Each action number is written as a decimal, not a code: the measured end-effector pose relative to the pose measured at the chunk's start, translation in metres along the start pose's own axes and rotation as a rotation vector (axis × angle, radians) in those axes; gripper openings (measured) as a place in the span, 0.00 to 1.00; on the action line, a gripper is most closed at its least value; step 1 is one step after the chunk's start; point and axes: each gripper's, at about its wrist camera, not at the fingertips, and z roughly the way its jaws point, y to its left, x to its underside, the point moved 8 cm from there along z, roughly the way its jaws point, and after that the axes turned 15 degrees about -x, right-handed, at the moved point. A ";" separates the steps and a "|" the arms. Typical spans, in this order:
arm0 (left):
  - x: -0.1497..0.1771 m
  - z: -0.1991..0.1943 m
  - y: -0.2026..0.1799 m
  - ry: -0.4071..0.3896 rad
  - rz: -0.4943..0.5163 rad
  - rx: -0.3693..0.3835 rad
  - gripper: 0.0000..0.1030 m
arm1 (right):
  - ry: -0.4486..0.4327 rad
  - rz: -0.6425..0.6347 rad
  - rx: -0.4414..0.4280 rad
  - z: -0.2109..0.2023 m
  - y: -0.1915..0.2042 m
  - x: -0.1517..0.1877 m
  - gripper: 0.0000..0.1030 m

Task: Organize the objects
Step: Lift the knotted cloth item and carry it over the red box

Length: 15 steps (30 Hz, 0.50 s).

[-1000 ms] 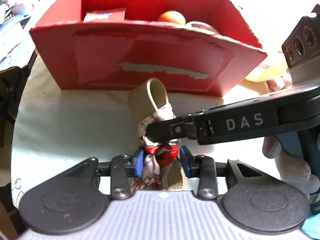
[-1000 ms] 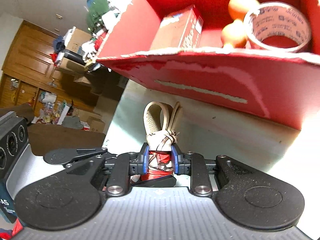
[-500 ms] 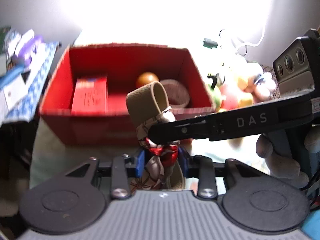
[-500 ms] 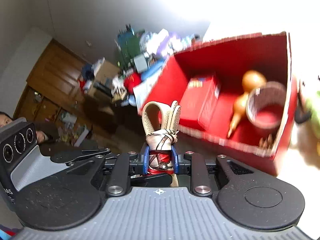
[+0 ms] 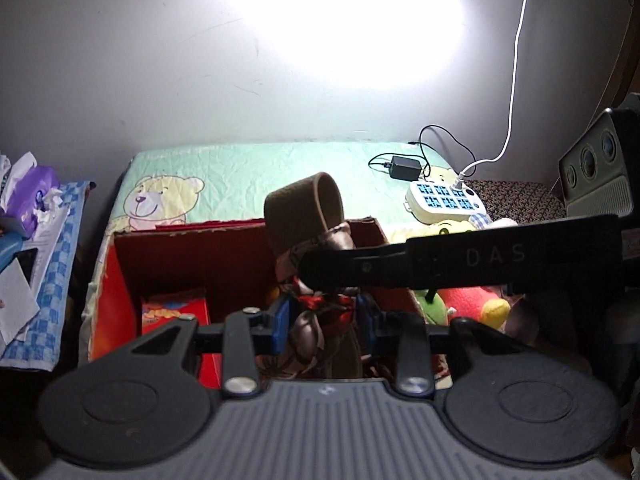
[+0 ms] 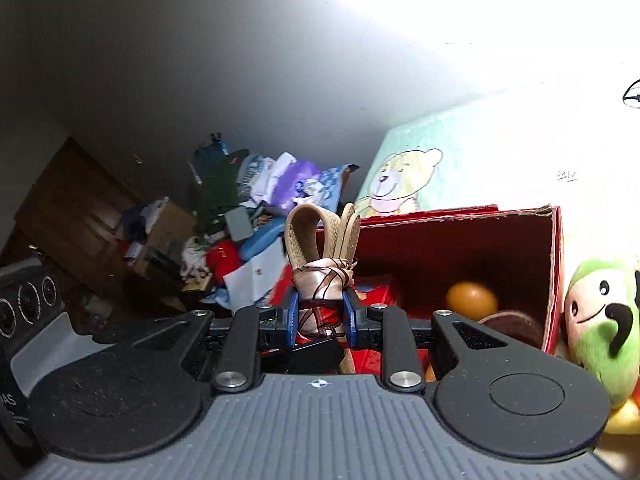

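Both grippers hold one bundle: a tan looped belt [image 5: 304,208] tied with a patterned red and beige scarf [image 5: 320,304]. My left gripper [image 5: 323,314] is shut on the scarf. My right gripper [image 6: 320,312] is shut on the same scarf [image 6: 322,280], below the belt loops [image 6: 320,232]. Its black finger crosses the left wrist view from the right. The bundle hangs above the open red cardboard box [image 5: 120,280], which also shows in the right wrist view [image 6: 556,272].
The box holds a red packet [image 5: 172,312], an orange ball [image 6: 472,300] and a tape roll [image 6: 516,324]. A green plush toy [image 6: 600,320] lies right of the box. A white power strip [image 5: 444,196] and black adapter [image 5: 404,168] lie behind. Clutter [image 5: 28,208] sits at the left.
Both grippers have lifted the bundle from in front of the box's front wall to above the box, and both views now look down into the box and across the bed.
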 end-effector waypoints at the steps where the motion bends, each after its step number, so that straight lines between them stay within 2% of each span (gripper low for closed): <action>1: -0.001 0.005 0.003 0.009 -0.005 0.007 0.34 | 0.006 -0.005 0.019 0.007 -0.004 0.000 0.24; 8: 0.012 0.063 0.022 0.118 -0.033 0.051 0.34 | 0.076 0.031 0.122 0.048 -0.040 0.008 0.24; 12: 0.024 0.084 0.030 0.180 -0.044 0.065 0.34 | 0.119 0.063 0.152 0.064 -0.052 0.015 0.24; 15: 0.029 0.099 0.035 0.226 -0.036 0.071 0.34 | 0.164 0.068 0.213 0.070 -0.061 0.023 0.24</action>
